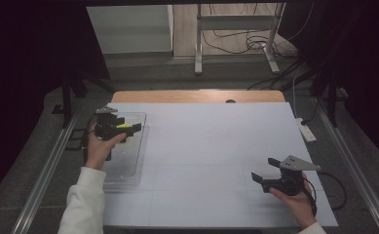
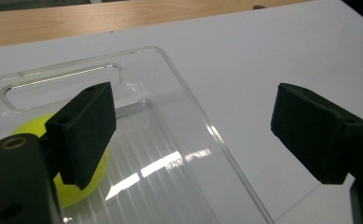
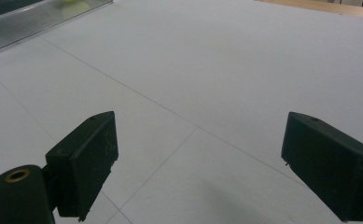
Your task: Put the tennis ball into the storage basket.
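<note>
A clear plastic tray point(image 1: 128, 168) with a handle slot point(image 2: 62, 79) lies at the table's left. A yellow ball point(image 2: 88, 179) rests inside it, and in the high view the ball point(image 1: 124, 126) peeks out beside the gripper. My left gripper point(image 1: 132, 131) hovers over the tray's far half; in its own view the left gripper point(image 2: 193, 135) is open, the ball sitting behind its left jaw and not between the pads. My right gripper point(image 1: 265, 168) is held low over the table's near right; in its own view the right gripper point(image 3: 198, 158) stands open with nothing in it.
A white sheet point(image 1: 216, 146) with faint seams covers the table, and a wooden strip point(image 1: 197, 96) shows along its far edge. A white power strip point(image 1: 306, 129) lies off the right edge. The tray's corner point(image 3: 30, 23) shows far off in the right gripper view.
</note>
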Available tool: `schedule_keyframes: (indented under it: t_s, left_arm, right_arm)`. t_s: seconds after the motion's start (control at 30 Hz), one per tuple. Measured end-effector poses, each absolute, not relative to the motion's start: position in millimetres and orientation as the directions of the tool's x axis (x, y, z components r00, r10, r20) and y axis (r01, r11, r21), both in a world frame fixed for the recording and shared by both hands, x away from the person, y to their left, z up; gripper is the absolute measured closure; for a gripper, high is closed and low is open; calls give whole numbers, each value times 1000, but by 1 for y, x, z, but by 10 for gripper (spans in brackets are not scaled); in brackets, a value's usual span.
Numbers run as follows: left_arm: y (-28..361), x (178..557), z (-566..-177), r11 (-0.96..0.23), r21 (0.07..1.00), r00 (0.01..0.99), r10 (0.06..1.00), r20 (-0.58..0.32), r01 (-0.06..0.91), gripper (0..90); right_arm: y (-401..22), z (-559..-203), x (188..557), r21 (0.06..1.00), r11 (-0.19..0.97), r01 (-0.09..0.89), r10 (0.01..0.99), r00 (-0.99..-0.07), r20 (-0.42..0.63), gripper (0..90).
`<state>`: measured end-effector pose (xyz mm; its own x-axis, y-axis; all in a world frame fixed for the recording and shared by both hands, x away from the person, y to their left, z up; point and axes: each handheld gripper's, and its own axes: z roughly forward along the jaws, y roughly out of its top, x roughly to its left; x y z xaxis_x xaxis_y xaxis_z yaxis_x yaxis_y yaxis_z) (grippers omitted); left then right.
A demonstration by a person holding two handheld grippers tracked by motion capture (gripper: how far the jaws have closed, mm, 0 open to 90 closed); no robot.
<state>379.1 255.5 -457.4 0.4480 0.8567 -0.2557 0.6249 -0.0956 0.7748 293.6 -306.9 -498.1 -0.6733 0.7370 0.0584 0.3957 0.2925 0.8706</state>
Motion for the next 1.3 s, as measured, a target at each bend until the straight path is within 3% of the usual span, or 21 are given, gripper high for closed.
schedule_keyframes:
  t_s: [1.3]
  left_arm:
    - [221, 273, -484, -170, 820, 566, 796, -212, 546, 135]
  right_arm:
    - [-306, -498, 296, 869, 300, 393, 738, -673, 50, 111]
